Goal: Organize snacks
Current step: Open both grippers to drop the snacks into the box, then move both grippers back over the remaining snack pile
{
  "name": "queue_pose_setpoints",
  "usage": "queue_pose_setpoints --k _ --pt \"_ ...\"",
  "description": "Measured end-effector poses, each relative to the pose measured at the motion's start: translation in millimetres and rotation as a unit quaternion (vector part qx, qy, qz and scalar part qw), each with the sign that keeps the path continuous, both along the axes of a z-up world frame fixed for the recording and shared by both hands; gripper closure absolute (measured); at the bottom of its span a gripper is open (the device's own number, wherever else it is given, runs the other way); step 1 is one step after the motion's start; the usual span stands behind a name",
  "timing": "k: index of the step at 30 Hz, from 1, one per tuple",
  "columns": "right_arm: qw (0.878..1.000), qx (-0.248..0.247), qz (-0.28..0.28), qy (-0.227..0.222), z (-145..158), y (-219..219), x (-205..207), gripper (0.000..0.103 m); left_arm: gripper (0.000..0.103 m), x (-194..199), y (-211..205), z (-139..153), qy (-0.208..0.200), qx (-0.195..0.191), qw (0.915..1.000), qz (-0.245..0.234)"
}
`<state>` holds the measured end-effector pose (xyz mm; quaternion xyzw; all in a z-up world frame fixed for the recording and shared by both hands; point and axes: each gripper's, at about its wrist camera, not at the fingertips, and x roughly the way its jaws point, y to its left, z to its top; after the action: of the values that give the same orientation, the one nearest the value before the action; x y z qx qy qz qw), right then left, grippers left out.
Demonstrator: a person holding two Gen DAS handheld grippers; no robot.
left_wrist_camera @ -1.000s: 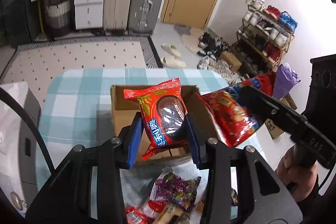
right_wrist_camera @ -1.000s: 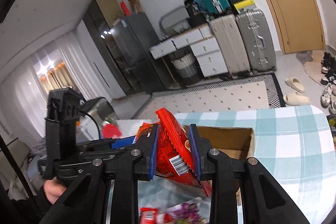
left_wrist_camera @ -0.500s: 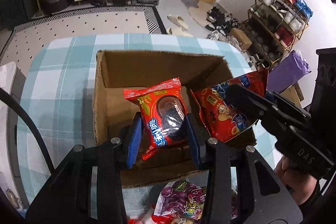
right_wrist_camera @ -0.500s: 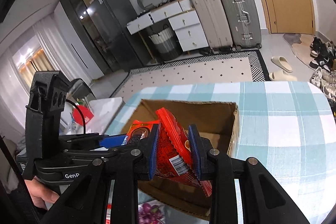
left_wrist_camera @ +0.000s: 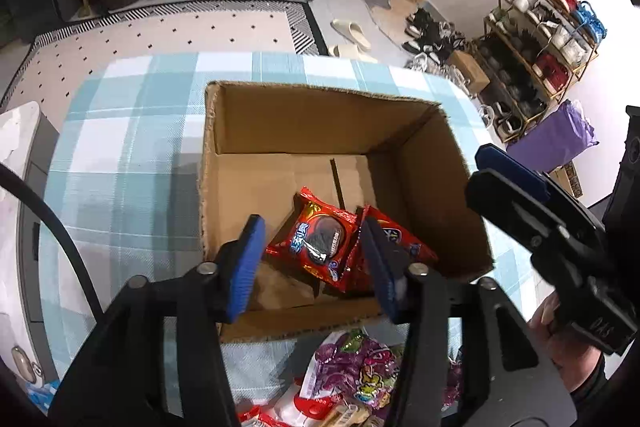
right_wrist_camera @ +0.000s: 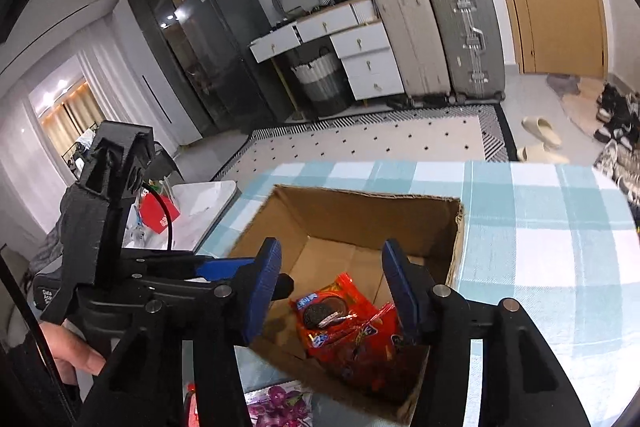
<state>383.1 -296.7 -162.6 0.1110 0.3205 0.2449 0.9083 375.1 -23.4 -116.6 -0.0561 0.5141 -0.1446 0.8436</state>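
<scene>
Left gripper (left_wrist_camera: 312,259) spread wide above the near end of the cardboard box (left_wrist_camera: 320,115), holding nothing. Right gripper (right_wrist_camera: 332,291) also spread and bare, over the same box from the other side.

Two red packets lie on the box floor by the near wall: cookie packet (left_wrist_camera: 318,247) face up, overlapping the chip bag (left_wrist_camera: 400,239) beside it. Box sits on the checked counter (left_wrist_camera: 120,147). More snacks wait outside the box at its near edge, a purple candy bag (left_wrist_camera: 360,359) topmost; the rest of the pile is cut off by the frame.

Judgement: drop-off looks finished; next step is likely fetching from the pile. To do it well, lift both grippers straight up past the box rim before swinging back, so a finger does not catch the cardboard and drag the box. Take the purple bag by a flat edge. Place later packets toward the bare far end of the box, not onto the two red ones.
</scene>
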Motion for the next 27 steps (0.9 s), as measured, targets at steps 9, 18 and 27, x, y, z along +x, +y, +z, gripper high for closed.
queue_pose_setpoints --k 9,18,27 --pt "1.000 0.011 0.000 -0.027 28 -8 -38 0.030 0.027 -58 1 53 -0.093 0.035 0.9951 0.005" --pt "0.996 0.022 0.004 -0.083 64 -12 -102 0.011 0.022 -121 3 97 -0.170 0.047 0.9843 0.005" --pt "0.991 0.050 0.008 -0.126 86 -18 -172 0.002 0.008 -183 6 122 -0.220 0.038 0.9748 -0.007"
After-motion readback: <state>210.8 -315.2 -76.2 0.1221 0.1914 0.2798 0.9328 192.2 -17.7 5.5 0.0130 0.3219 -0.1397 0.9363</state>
